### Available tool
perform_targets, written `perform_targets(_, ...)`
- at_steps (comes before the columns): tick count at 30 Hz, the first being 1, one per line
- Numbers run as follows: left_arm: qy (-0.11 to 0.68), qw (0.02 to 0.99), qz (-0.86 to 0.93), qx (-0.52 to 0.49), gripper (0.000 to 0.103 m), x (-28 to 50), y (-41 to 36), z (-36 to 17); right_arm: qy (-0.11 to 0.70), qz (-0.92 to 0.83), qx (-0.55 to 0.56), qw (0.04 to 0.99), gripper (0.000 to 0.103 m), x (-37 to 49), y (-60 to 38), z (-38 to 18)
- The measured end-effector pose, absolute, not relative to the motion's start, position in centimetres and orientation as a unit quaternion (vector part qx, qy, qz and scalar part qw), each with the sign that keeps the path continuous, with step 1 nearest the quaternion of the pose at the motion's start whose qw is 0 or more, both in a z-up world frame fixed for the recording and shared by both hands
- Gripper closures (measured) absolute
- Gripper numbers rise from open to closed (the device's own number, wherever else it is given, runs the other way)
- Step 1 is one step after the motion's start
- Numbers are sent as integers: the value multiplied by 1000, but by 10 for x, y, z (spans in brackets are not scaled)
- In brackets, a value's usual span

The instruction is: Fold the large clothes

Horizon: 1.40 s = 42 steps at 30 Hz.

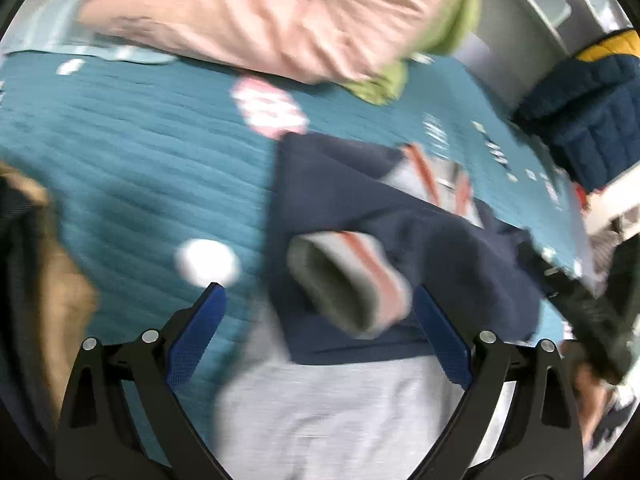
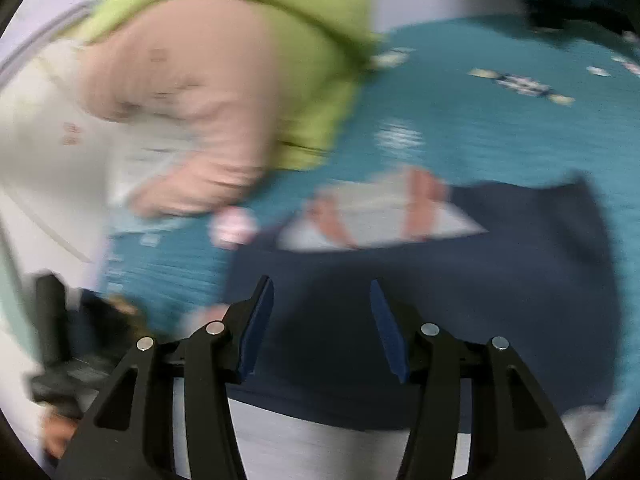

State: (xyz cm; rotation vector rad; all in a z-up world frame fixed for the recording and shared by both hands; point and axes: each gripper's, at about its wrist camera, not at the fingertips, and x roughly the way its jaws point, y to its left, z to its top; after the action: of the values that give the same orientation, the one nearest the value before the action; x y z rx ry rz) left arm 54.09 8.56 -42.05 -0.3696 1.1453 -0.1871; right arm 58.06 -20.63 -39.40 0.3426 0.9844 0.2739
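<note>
A navy and grey sweater [image 1: 360,208] with orange stripes lies folded on a teal bedspread [image 1: 120,160]. Its grey striped cuff [image 1: 348,280] points toward the camera in the left wrist view. My left gripper [image 1: 320,292] is wide open and empty, just above the cuff and the grey part of the garment [image 1: 332,412]. In the right wrist view the sweater [image 2: 460,280] shows its navy panel and a grey striped band [image 2: 380,216]. My right gripper [image 2: 322,284] is open and empty over the navy panel. Both views are motion-blurred.
A pile of pink [image 1: 260,24] and green [image 1: 452,28] clothes lies at the far side of the bed; it also shows in the right wrist view [image 2: 208,92]. A navy and yellow knit item [image 1: 588,104] sits at the right. A brown object [image 1: 48,280] is at the left edge.
</note>
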Motion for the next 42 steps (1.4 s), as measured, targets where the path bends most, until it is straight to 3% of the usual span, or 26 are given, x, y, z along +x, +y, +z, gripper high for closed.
perform_targets(4, 541, 801, -176, -186, 9, 546, 40, -420, 488, 91, 157, 854, 82, 570, -267, -408)
perform_targets(7, 559, 783, -203, -183, 9, 551, 9, -434, 517, 75, 169, 836, 87, 573, -297, -429)
perform_targets(10, 601, 769, -157, -151, 9, 571, 3, -471, 536, 60, 175, 824, 101, 576, -318, -448)
perform_targets(16, 617, 748, -149, -193, 9, 588, 24, -487, 549, 65, 195, 810, 103, 580, -330, -461)
perform_targets(21, 575, 775, -155, -211, 9, 599, 63, -450, 519, 99, 196, 826, 86, 585, -334, -420)
perform_targets(23, 570, 786, -125, -204, 9, 611, 84, -443, 510, 83, 187, 836, 68, 595, -342, -411)
perform_targets(25, 569, 791, -101, -200, 9, 623, 100, -443, 509, 59, 179, 840, 60, 608, -349, -411)
perform_targets(42, 632, 756, -80, -151, 10, 693, 77, -498, 577, 26, 218, 787, 53, 672, -371, -460)
